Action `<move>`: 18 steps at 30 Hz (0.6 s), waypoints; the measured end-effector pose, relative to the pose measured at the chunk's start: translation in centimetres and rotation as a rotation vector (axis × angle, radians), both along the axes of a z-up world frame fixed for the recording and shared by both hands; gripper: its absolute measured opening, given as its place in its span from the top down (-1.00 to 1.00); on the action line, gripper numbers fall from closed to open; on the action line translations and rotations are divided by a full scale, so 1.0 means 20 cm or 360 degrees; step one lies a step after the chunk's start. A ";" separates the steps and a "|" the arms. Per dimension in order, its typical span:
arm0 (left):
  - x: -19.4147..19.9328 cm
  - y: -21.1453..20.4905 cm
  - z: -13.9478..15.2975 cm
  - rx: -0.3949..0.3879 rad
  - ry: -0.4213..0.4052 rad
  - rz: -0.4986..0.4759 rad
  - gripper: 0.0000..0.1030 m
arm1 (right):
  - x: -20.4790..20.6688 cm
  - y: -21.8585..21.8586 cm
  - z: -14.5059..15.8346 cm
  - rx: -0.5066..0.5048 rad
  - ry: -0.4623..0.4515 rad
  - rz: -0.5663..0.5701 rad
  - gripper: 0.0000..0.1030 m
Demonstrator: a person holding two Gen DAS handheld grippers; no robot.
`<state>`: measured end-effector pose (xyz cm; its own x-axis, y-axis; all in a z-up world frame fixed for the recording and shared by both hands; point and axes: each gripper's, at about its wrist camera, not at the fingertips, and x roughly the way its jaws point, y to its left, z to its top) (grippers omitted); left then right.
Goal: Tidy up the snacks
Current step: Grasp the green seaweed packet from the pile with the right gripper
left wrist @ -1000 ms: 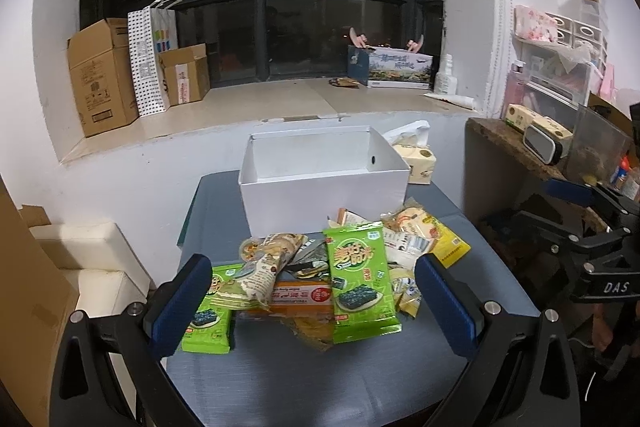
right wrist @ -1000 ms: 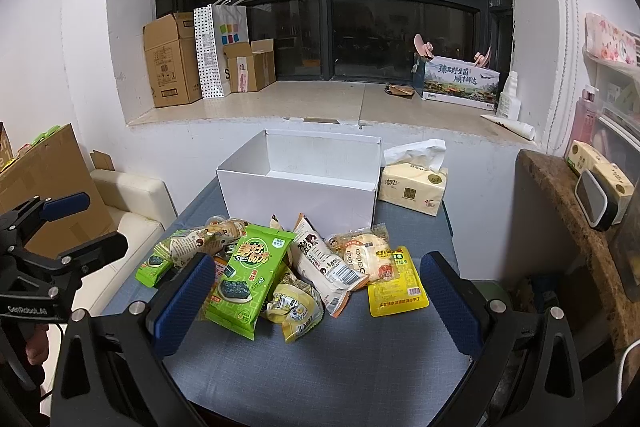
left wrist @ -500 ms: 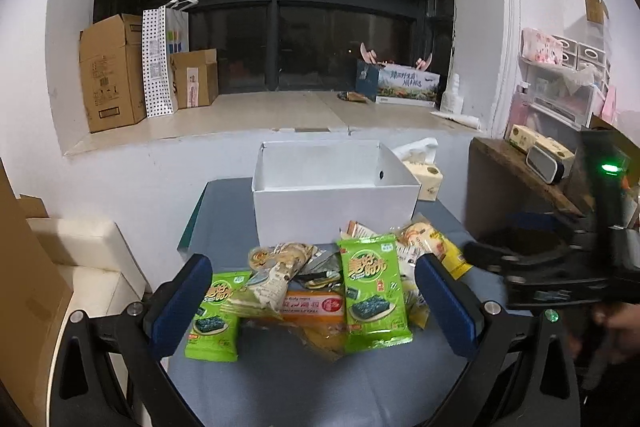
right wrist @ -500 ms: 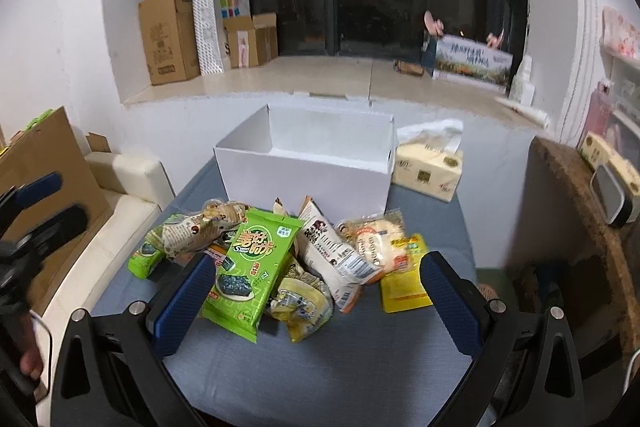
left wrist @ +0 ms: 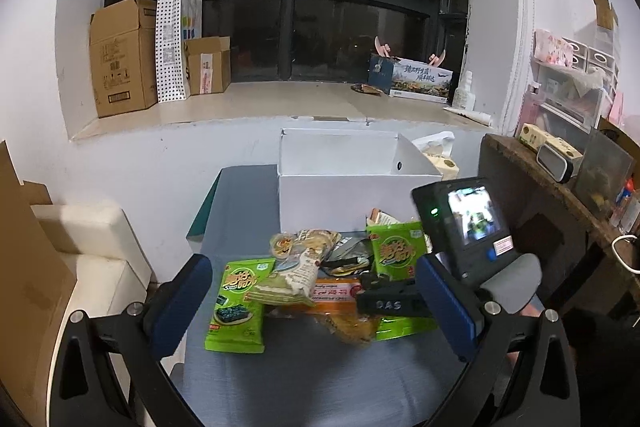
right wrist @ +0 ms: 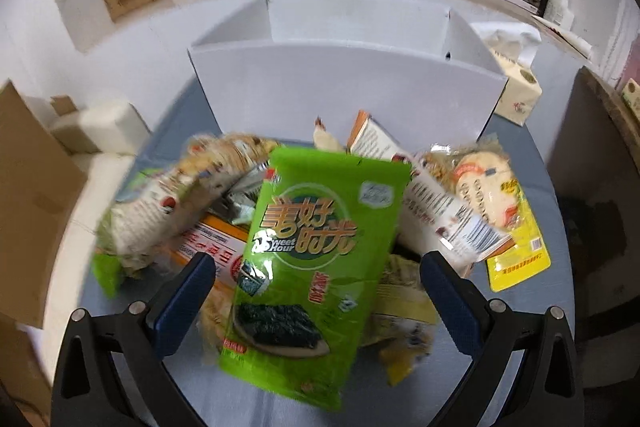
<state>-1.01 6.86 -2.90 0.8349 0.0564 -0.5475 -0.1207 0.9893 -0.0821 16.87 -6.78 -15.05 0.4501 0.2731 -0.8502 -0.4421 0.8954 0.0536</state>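
Right tongs (right wrist: 318,291): wide open, low over the snack pile; one blue finger (right wrist: 182,301) lies on each side of the green seaweed packet (right wrist: 316,259), gripping nothing.
Left tongs (left wrist: 312,301): wide open, held above the near part of the table (left wrist: 320,379), gripping nothing.
Green seaweed packet: on top of the pile, long axis running near to far, tilted slightly right, printed face up.
Second seaweed packet (left wrist: 238,305): flat on the table at the left edge of the pile.
Beige snack bag (right wrist: 180,203): left of the green seaweed packet, resting over an orange packet (right wrist: 208,247); blurred.
Yellow packet (right wrist: 516,251): right edge of the pile, under a round cracker pack (right wrist: 484,191).
White box (right wrist: 344,83): open-topped, on the far side of the pile, nothing visible inside.
Tissue box (right wrist: 518,91): just right of the white box.
Right gripper body (left wrist: 468,227): visible from the left wrist at the right of the pile, its small screen lit.
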 end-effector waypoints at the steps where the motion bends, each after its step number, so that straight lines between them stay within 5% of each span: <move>1: 0.00 0.01 -0.01 -0.0014 0.0009 0.0005 -1.00 | 0.00 0.02 -0.02 -0.0013 0.0021 0.0013 -1.00; 2: 0.01 0.03 -0.03 -0.0038 0.0024 0.0015 -1.00 | -0.01 0.03 -0.04 -0.0032 0.0020 0.0017 -0.98; 4: 0.03 0.06 -0.05 -0.0079 0.0046 0.0031 -1.00 | -0.03 0.04 -0.05 -0.0056 -0.0016 0.0031 -0.46; 11: 0.07 0.09 -0.12 -0.0101 0.0100 0.0036 -1.00 | -0.04 -0.07 0.01 0.0126 0.0045 0.0050 -0.46; 18: 0.15 0.08 -0.15 -0.0086 0.0160 -0.0046 -1.00 | -0.11 -0.29 0.24 0.0345 -0.0070 0.0065 -0.46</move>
